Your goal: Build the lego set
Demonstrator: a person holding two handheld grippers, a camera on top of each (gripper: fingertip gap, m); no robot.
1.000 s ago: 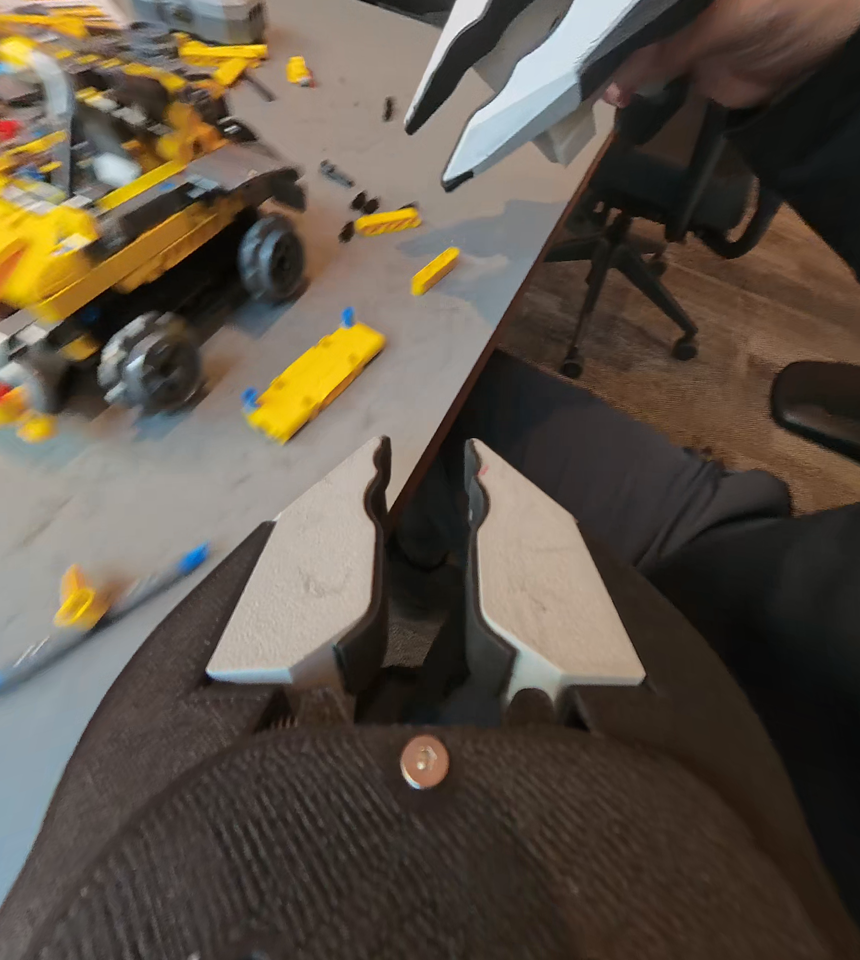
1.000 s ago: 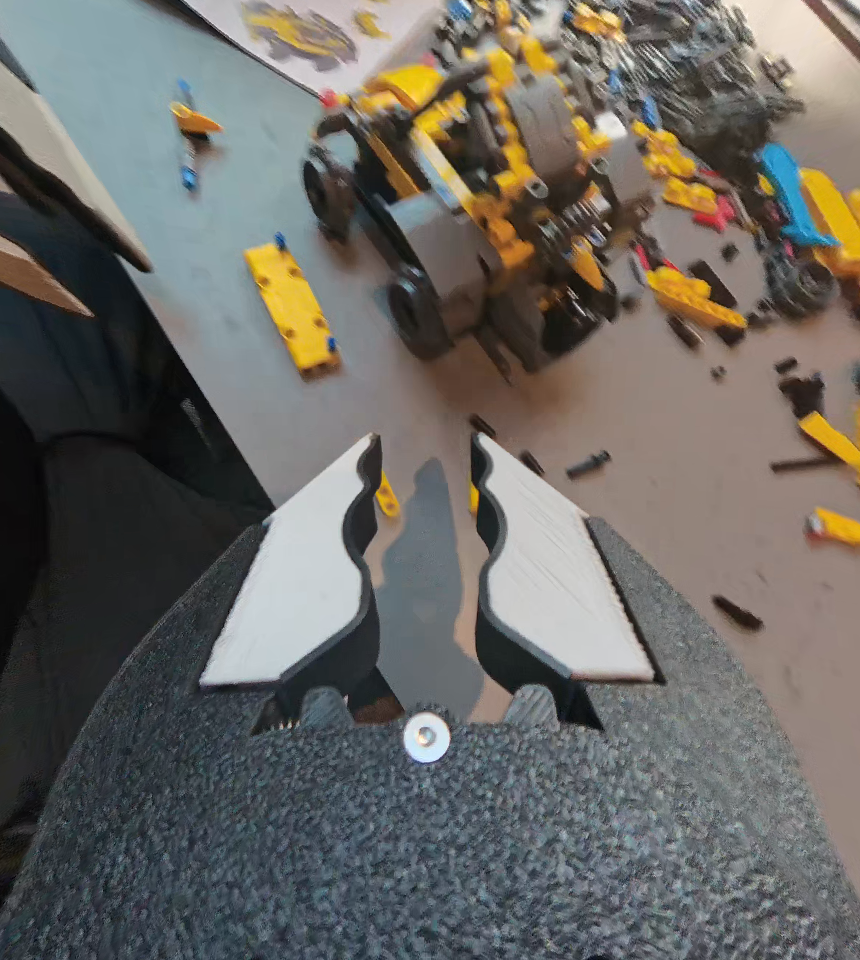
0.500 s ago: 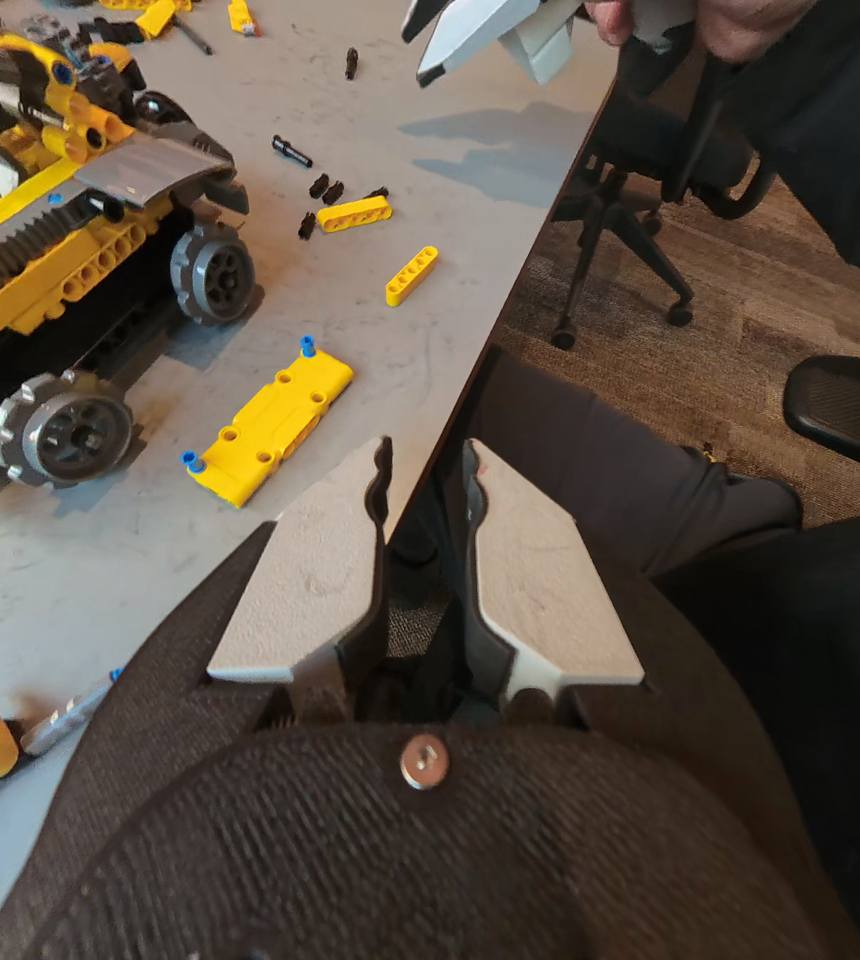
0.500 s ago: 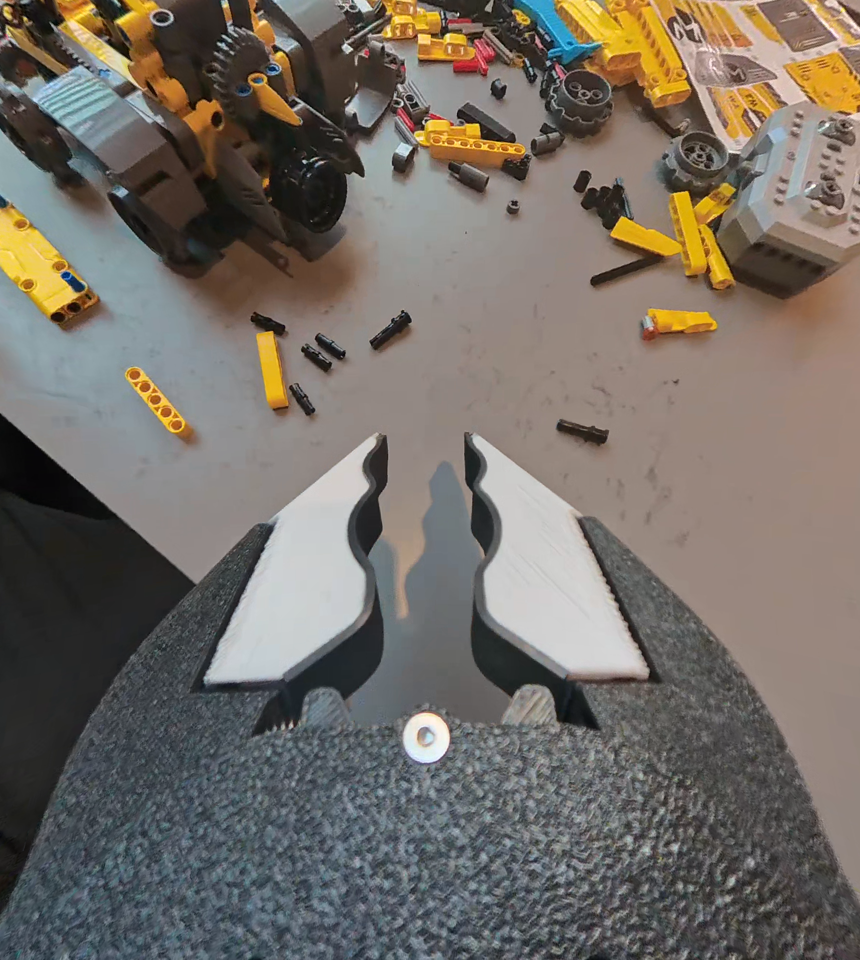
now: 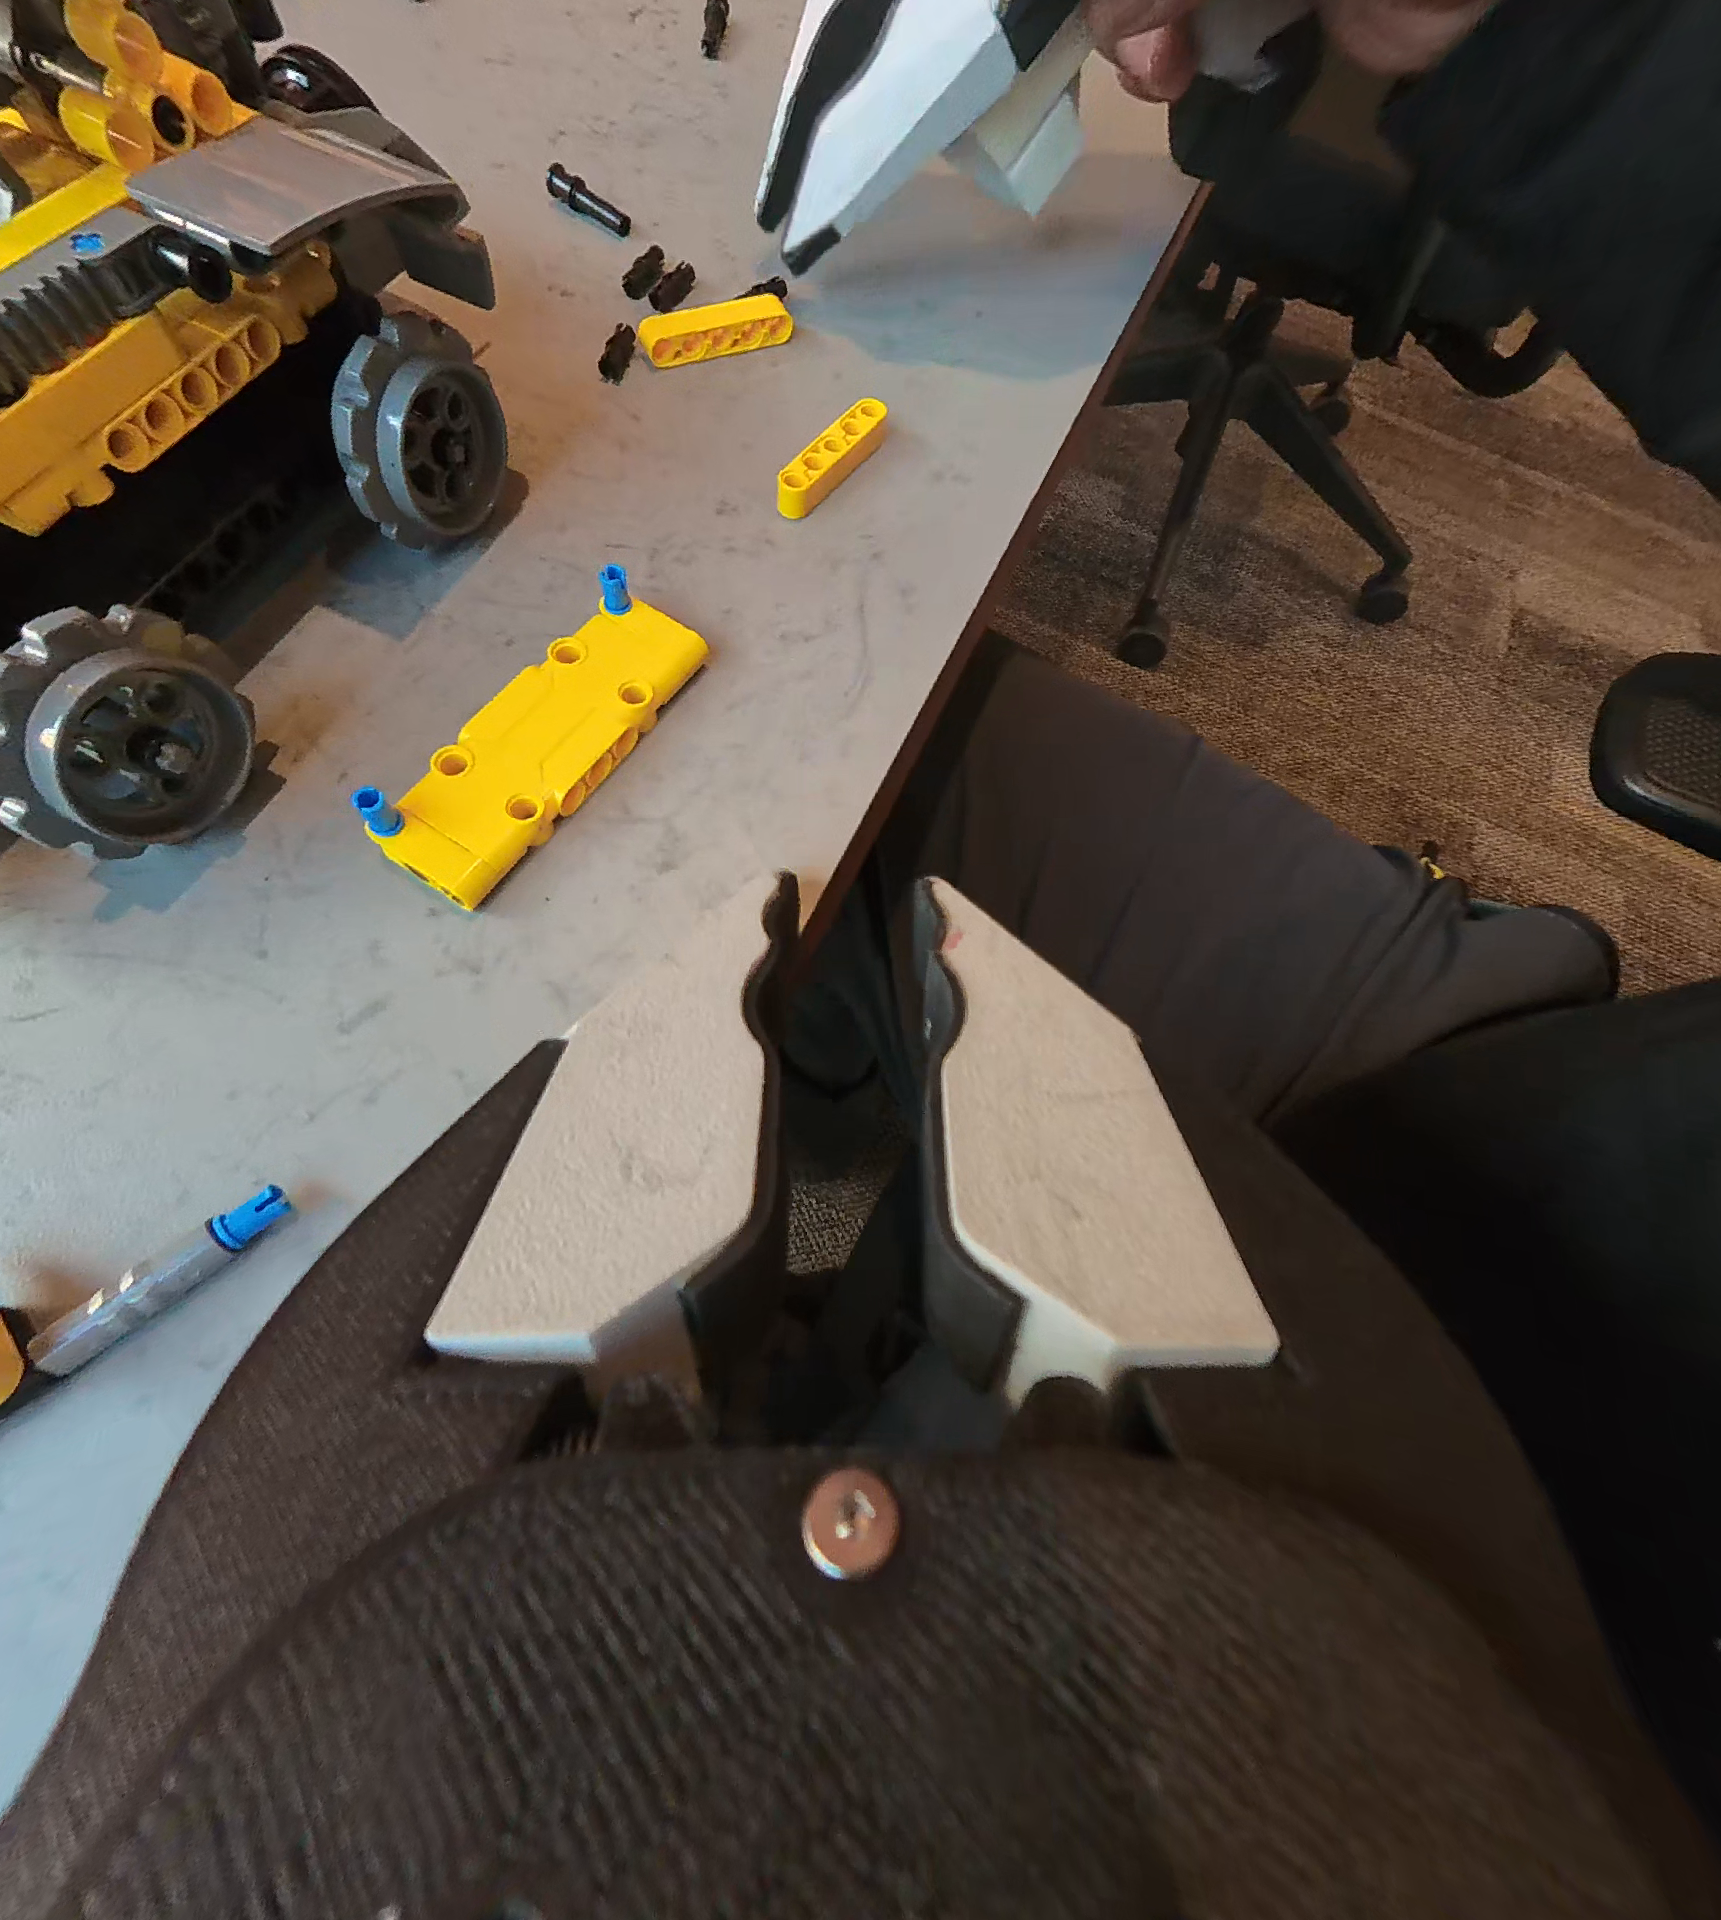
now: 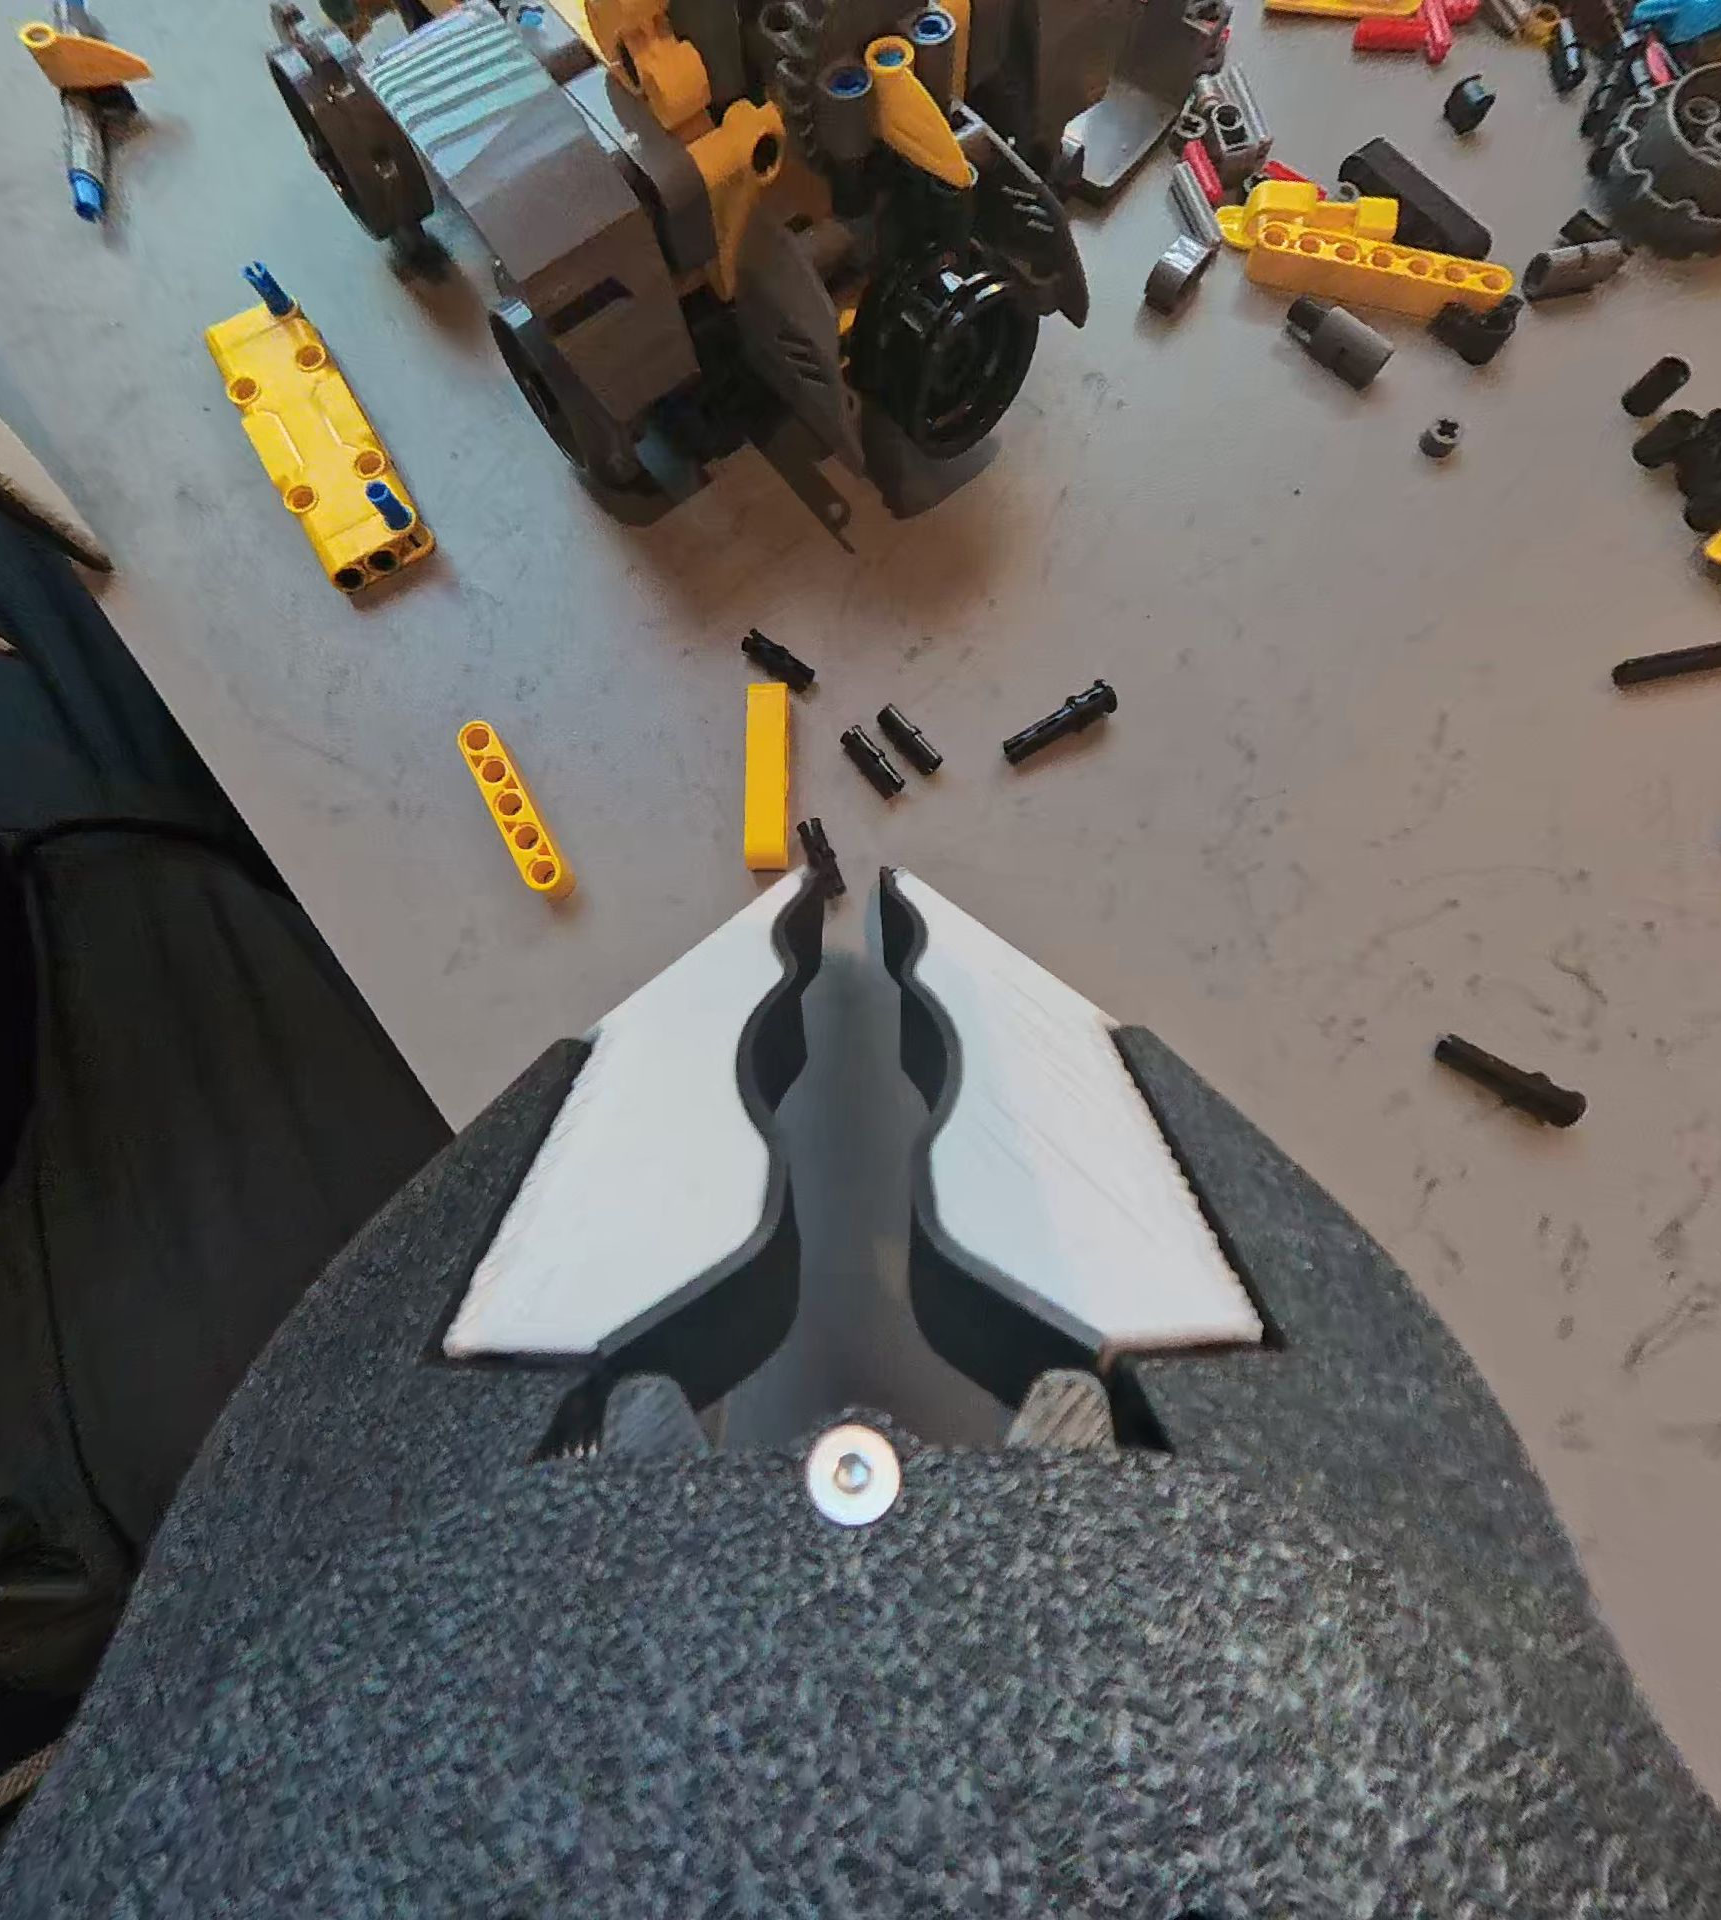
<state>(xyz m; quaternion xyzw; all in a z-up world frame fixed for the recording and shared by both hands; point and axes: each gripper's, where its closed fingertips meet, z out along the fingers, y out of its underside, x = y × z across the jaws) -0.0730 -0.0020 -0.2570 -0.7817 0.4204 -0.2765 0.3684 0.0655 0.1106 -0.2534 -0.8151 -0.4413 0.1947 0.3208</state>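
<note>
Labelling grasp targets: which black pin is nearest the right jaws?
The small black pin right off the right gripper, beside the near end of the yellow beam. The other black pins lie farther out on the table.

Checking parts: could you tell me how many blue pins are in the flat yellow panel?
2: one blue pin at the yellow panel's far corner, another at its near corner.
</note>
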